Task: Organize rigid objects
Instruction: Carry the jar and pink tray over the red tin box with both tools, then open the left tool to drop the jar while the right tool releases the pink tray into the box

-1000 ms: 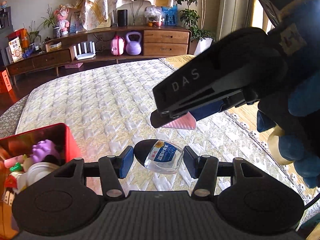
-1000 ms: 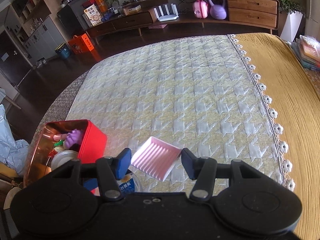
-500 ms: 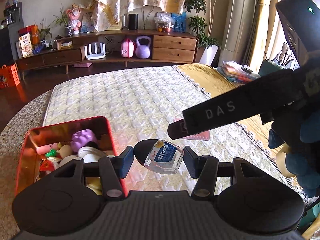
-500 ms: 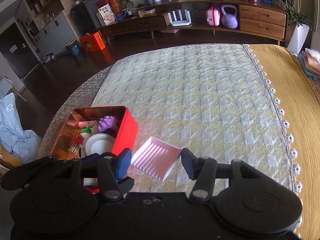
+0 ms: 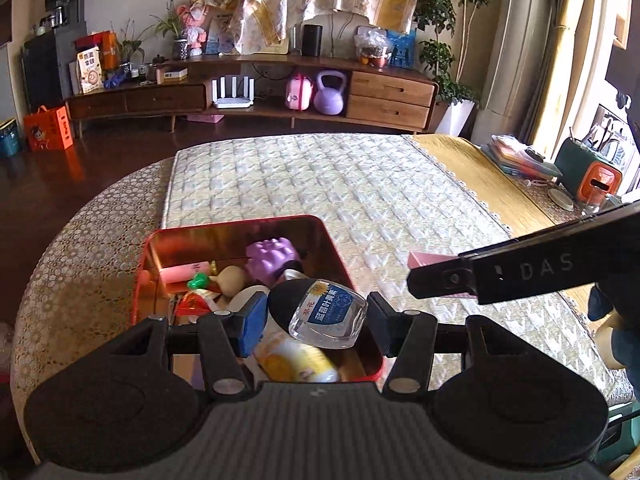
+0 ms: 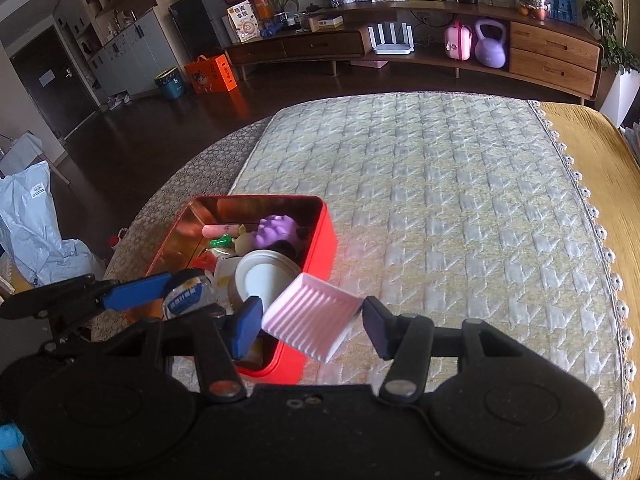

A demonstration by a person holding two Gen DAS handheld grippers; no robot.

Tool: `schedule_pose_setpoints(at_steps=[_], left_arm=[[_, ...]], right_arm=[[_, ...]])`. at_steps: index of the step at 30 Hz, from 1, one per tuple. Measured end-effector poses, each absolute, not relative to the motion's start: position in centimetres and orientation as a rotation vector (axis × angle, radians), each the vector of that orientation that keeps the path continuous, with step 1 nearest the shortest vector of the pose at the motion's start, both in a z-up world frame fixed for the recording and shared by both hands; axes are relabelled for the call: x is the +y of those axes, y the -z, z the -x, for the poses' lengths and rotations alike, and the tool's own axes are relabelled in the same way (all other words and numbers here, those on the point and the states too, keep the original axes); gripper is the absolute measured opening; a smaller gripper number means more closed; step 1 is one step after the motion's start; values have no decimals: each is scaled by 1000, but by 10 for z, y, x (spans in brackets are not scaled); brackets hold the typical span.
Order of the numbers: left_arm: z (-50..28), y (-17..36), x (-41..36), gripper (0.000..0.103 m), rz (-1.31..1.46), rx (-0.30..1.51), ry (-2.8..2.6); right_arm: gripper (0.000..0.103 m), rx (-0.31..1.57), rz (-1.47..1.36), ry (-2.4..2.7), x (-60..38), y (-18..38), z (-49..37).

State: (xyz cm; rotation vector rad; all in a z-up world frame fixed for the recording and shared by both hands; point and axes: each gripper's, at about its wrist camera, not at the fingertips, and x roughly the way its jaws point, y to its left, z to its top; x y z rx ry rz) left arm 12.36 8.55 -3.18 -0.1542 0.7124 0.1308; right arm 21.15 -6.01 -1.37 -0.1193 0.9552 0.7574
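The left gripper [image 5: 316,316], its jaws clamped on the little bottle [image 5: 326,312], hung right over the red box [image 5: 240,228], while the right gripper [image 6: 312,326], jaws clamped on the pink tray [image 6: 310,322], hung over the box's near corner.

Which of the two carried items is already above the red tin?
The clear bottle with the blue label, held in the left tool, hangs over the red tin. The pink ridged tray is mostly beside it.
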Motion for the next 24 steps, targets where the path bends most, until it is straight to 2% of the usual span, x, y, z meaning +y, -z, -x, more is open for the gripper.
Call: schedule_pose_setpoints(at_steps=[14,24], left_arm=[[-144,36,159,54,181,718,-219],[-177,54,180,54,197,749,-236]], right_arm=[[55,872,281,-844,-13,25,-180],[54,862,380,-936,36,42,-159]])
